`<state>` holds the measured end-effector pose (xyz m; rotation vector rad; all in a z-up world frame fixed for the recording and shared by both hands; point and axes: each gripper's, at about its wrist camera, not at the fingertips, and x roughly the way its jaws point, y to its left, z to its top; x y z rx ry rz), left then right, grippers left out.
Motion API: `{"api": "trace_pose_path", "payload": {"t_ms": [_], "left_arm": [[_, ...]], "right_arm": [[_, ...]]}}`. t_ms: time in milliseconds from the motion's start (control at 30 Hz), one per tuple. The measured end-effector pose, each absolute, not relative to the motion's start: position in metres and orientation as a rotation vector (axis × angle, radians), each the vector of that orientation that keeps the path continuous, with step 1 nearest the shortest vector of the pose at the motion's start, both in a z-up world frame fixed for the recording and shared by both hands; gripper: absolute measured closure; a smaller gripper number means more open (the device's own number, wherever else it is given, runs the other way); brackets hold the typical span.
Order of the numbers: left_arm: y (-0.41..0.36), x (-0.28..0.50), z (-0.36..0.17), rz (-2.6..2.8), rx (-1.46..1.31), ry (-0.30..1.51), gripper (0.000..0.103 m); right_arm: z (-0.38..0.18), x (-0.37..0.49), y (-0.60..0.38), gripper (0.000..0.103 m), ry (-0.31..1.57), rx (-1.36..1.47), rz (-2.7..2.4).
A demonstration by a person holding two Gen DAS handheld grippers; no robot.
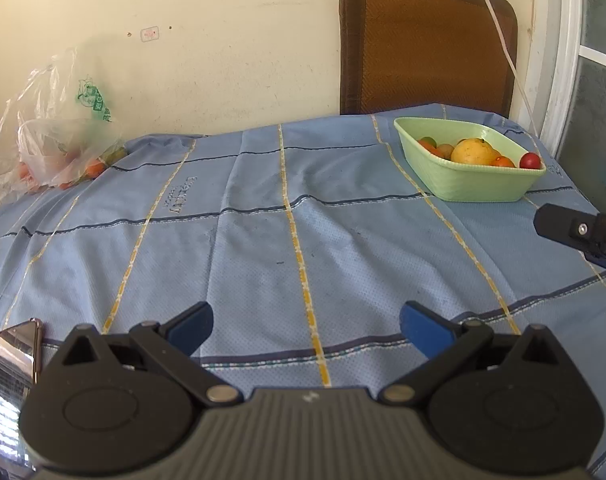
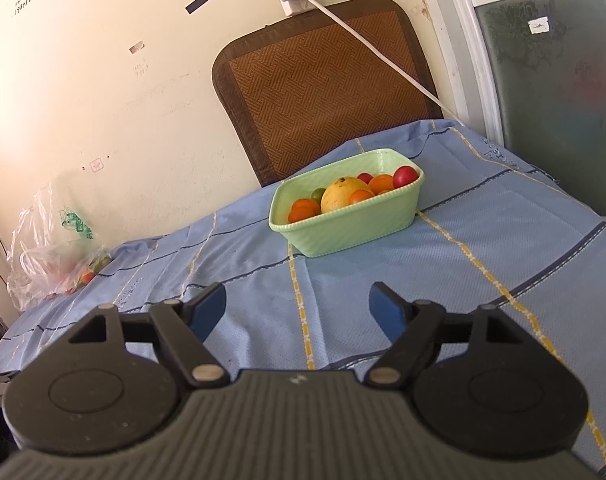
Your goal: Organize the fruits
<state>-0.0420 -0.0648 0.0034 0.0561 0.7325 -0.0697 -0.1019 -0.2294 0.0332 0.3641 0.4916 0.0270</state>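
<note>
I see the pale green plastic basket [image 2: 345, 222] of fruits at frame centre, the clear plastic bag [image 2: 51, 264] with more fruit far left. My right gripper [image 2: 297, 314] and left gripper [image 1: 306, 326] are both wide, empty. Risk: the thin bag collapses and 1 fruit rolls off.

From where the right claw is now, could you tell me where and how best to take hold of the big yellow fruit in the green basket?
Probably from above: grip the yellow fruit across its rounded upper half. It stands above the green basket's rim, but smaller fruits crowd its sides. The right claw is open and empty.
</note>
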Motion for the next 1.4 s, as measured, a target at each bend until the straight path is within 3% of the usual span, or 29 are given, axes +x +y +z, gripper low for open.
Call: {"api": "trace_pose_path", "payload": {"t_ms": [1400], "left_arm": [[-0.0718, -0.0382, -0.0022, -0.123, 0.063, 0.795, 0.000]], "right_arm": [[0.0355, -0.1028, -0.2292, 0.023, 0.477, 0.356, 0.029]]}}
